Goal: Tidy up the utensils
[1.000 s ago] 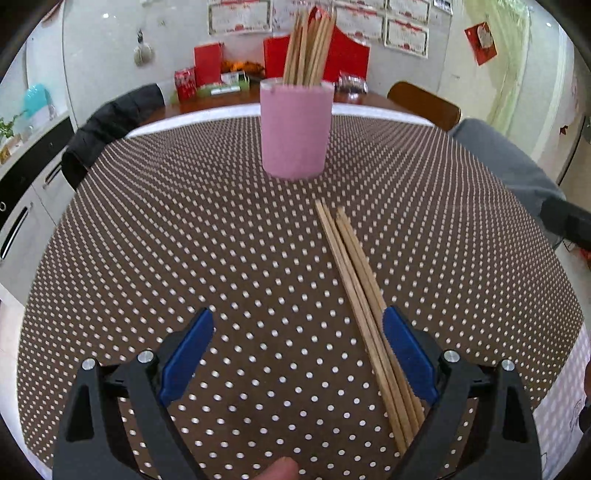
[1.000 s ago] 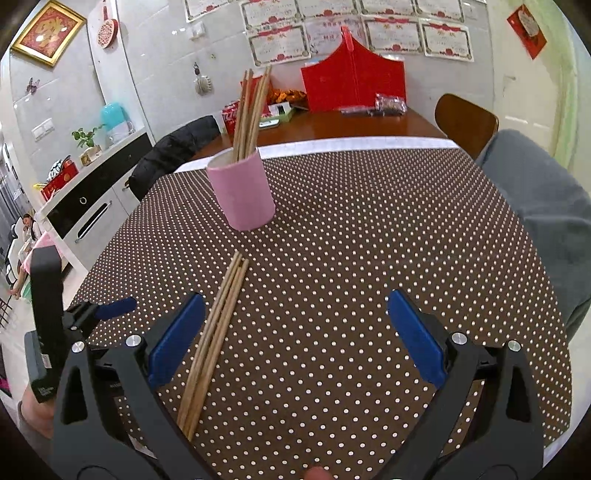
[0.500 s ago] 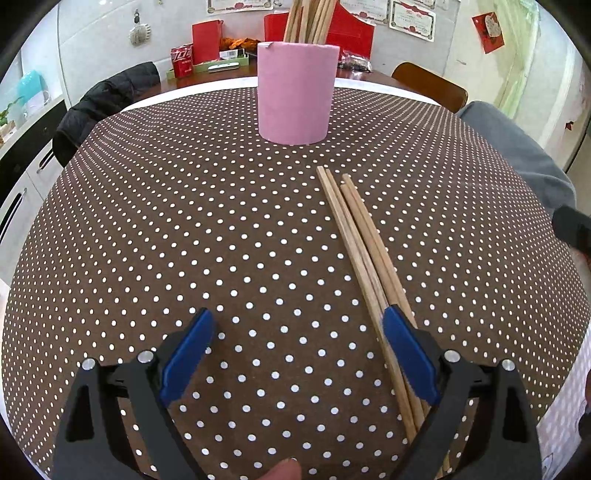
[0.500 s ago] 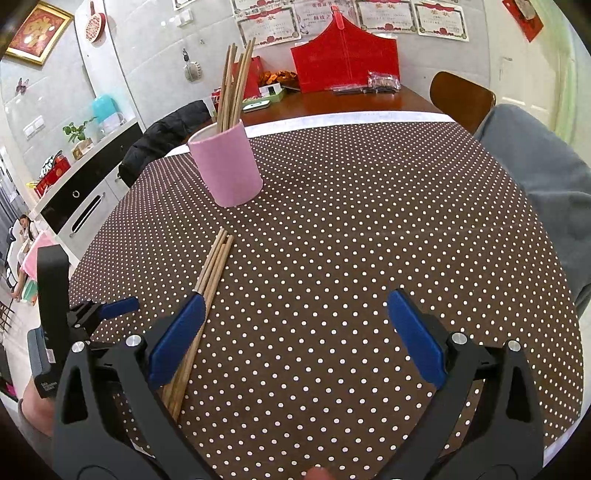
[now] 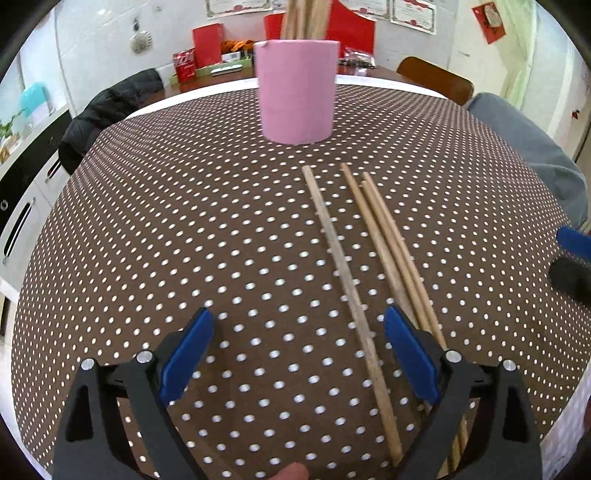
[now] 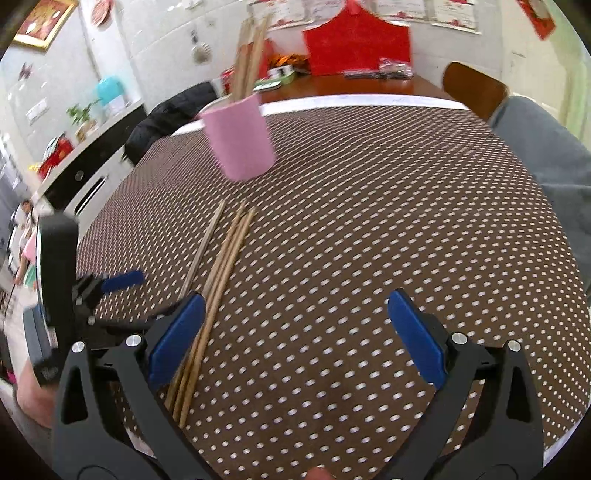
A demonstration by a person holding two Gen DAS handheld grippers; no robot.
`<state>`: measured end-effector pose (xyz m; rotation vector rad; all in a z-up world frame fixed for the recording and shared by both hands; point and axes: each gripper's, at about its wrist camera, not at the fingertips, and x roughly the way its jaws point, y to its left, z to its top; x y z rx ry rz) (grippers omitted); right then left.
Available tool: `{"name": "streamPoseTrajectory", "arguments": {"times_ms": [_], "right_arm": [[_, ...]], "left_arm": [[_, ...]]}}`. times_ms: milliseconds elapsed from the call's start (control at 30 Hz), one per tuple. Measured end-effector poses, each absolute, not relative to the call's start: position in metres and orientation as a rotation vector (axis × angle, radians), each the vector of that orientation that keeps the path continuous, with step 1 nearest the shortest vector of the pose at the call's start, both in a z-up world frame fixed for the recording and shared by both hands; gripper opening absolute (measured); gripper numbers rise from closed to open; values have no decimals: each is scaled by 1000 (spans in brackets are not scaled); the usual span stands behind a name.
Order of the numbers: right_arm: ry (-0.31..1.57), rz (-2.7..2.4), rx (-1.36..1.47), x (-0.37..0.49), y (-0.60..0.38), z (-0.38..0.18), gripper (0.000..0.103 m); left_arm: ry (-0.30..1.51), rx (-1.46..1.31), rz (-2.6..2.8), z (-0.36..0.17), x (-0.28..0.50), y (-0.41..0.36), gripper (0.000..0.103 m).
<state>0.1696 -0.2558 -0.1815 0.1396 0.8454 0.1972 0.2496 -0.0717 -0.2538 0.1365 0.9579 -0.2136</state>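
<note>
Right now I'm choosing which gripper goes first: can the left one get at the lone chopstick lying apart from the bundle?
Probably yes. The lone chopstick already lies between the open jaws of the left gripper, nearer its right side, with nothing on top.

- A pink cylindrical holder (image 5: 297, 92) stands upright on the polka-dot desk, toward its far edge, with several wooden chopsticks (image 5: 304, 18) sticking up out of it.
- One loose wooden chopstick (image 5: 347, 295) lies flat on the desk nearer the near edge, pointing toward the holder, apart from the others.
- A bundle of three wooden chopsticks (image 5: 391, 254) lies flat just to its right, touching one another and nearly parallel to it, their far tips short of the holder.
</note>
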Motion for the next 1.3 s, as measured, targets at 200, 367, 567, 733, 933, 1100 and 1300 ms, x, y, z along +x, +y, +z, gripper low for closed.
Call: {"name": "streamPoseTrajectory", "arguments": {"times_ms": [200, 367, 567, 733, 933, 1100, 1300], "right_arm": [[904, 227, 2, 168, -218, -201, 97], [947, 202, -62, 173, -206, -217, 97], [952, 183, -98, 175, -200, -223, 97], [949, 148, -140, 180, -187, -224, 97], [969, 132, -168, 185, -189, -225, 95], [977, 158, -96, 201, -206, -218, 94], [990, 206, -73, 238, -208, -215, 81]], "left_arm": [[955, 89, -218, -252, 251, -51, 92], [946, 78, -220, -253, 246, -43, 92], [929, 45, -230, -252, 244, -36, 92], [924, 34, -233, -252, 244, -35, 92], [931, 48, -234, -251, 244, -34, 92], [965, 118, -230, -251, 251, -43, 92], [992, 240, -231, -247, 268, -50, 92]]}}
